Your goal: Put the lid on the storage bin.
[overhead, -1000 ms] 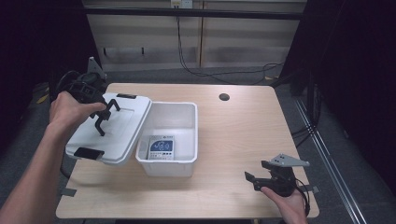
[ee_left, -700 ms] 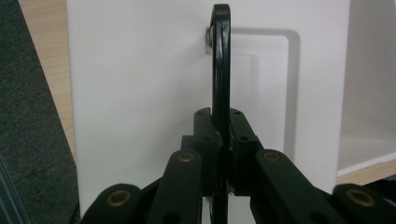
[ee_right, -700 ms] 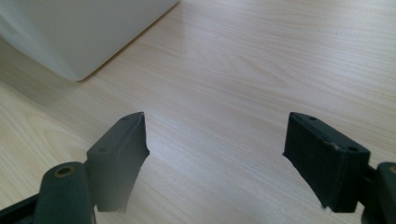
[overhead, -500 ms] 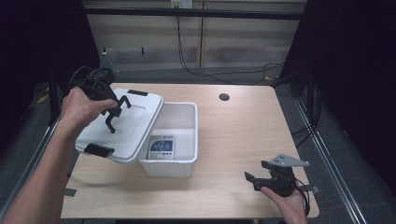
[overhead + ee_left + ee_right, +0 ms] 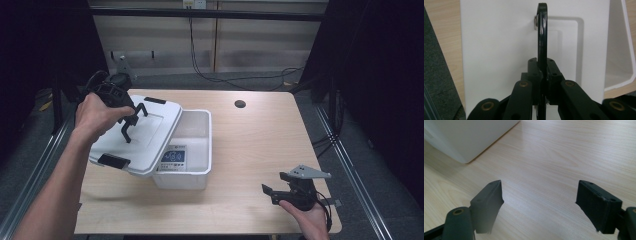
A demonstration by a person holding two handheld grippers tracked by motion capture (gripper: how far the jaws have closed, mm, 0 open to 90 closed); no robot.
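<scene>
A white lid [image 5: 150,137] with black latches hangs tilted over the left side of an open white box [image 5: 182,179]. My left gripper [image 5: 131,121] is shut on the lid's black handle [image 5: 134,116]. In the left gripper view the handle [image 5: 542,37] runs straight up from between the closed jaws of the left gripper [image 5: 542,75], with the lid [image 5: 499,50] behind and the box [image 5: 621,50] at the right. A blue and white packet [image 5: 174,157] lies inside the box. My right gripper [image 5: 272,192] rests open at the table's front right, its jaws of the right gripper [image 5: 539,200] wide apart over bare wood.
A dark round hole [image 5: 240,104] sits in the wooden table [image 5: 260,145] at the back. The box corner [image 5: 466,137] shows at the upper left of the right gripper view. Cables [image 5: 200,70] hang behind the table, and a metal rail [image 5: 350,170] runs along its right side.
My left gripper has carried the lid up and to the right, so it now overlaps the box's left rim. The right gripper has stayed where it was.
</scene>
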